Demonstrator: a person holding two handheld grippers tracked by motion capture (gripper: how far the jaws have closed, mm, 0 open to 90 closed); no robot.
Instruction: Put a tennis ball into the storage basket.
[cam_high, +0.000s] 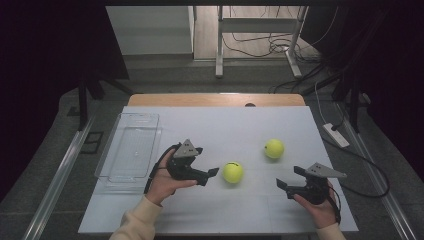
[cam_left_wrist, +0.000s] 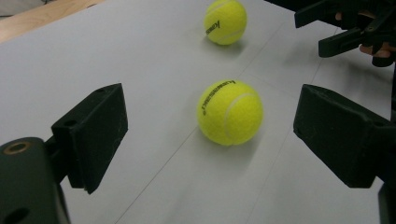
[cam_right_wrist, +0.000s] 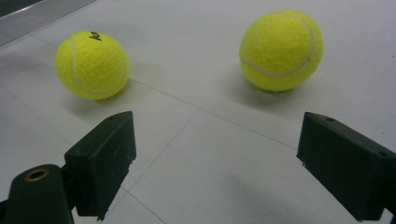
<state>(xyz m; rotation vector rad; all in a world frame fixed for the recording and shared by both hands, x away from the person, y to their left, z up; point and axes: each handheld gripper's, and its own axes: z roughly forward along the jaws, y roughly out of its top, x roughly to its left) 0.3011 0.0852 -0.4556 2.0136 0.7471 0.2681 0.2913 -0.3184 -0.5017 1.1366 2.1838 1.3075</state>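
Note:
Two yellow tennis balls lie on the white table top. The nearer ball (cam_high: 233, 172) (cam_left_wrist: 229, 112) sits just ahead of my left gripper (cam_high: 209, 166), centred in the gap between its black pads (cam_left_wrist: 93, 130), which stand wide apart and touch nothing. The farther ball (cam_high: 274, 148) (cam_left_wrist: 225, 21) (cam_right_wrist: 281, 50) lies up and to the right of it. My right gripper (cam_high: 290, 177) (cam_right_wrist: 212, 154) is open and empty near the front right, short of both balls. In its view the nearer ball (cam_right_wrist: 92, 64) is on the left.
A clear plastic tray (cam_high: 131, 116) stands empty at the table's left side. The table's wooden back edge (cam_high: 215, 100) borders the white surface. In the left gripper view the right gripper (cam_left_wrist: 345, 28) sits at the top right, beyond the balls.

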